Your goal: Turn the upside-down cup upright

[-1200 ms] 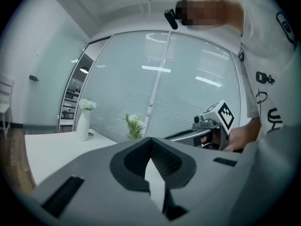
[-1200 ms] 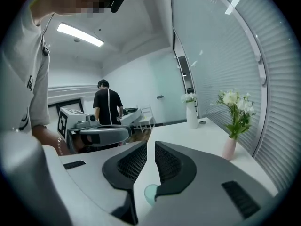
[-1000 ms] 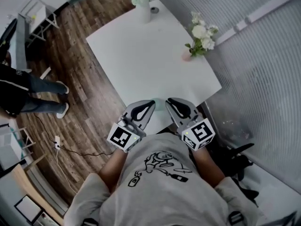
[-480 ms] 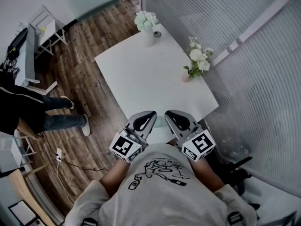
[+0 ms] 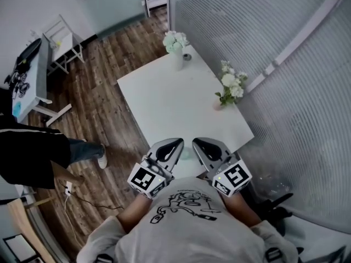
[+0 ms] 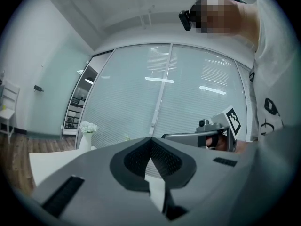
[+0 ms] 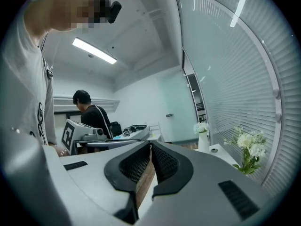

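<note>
The smooth white square table (image 5: pixel 164 103) stands on wood-plank floor (image 5: pixel 104 108). At its 6 o'clock edge, the grey left gripper (image 5: pixel 179 142) and right gripper (image 5: pixel 196 142) have their ribbed jaws pressed together, empty. Between them a faint pale shape (image 5: pixel 186 154) is perhaps the cup; its form cannot be told.

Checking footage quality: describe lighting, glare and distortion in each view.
Head view: even light, fisheye bending the blinds, white table bright. Left gripper view: dark round vignette, light streaks glaring on the glass wall. Right gripper view: bright ceiling strip light, blinds bowed.
</note>
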### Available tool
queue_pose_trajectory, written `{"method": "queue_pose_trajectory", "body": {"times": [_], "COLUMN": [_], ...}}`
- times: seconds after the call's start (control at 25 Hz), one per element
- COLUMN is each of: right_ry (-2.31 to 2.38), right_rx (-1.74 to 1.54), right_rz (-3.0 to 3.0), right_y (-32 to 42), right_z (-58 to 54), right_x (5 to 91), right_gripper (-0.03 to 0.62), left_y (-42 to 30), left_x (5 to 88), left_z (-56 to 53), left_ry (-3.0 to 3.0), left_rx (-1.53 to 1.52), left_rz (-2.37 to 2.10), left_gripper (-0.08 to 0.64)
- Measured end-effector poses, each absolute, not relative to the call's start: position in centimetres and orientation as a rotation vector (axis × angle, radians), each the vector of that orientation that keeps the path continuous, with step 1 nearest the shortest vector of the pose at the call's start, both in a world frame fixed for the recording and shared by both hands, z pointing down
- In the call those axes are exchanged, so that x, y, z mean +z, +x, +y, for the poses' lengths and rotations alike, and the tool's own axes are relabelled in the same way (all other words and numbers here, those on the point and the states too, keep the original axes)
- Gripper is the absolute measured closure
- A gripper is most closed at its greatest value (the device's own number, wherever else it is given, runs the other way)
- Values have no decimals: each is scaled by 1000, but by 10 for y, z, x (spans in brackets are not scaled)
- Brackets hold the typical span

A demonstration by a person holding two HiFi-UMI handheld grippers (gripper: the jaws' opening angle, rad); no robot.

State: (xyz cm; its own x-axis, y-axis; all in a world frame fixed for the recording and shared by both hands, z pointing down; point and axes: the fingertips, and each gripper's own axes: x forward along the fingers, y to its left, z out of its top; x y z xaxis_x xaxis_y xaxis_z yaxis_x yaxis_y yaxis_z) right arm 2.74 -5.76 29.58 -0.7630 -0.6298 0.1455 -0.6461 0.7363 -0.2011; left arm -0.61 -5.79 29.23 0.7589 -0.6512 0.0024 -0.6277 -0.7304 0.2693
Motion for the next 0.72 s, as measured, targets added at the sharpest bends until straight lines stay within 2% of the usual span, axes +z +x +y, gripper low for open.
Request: {"method": "queue_pose_trajectory", "body": {"times": [0.72], "right_ry": [1031], "right_rx": [376], "right_rz": [-2873], "right_y": [20], "right_z": [-44], "right_x": [292], "right_gripper": [549], "left_y": [-10], "left_x": [288], "left_z": [-48], "left_ry": [2698], "left_rx": [-153], "left_rz": [-1025], "left_gripper": [557]}}
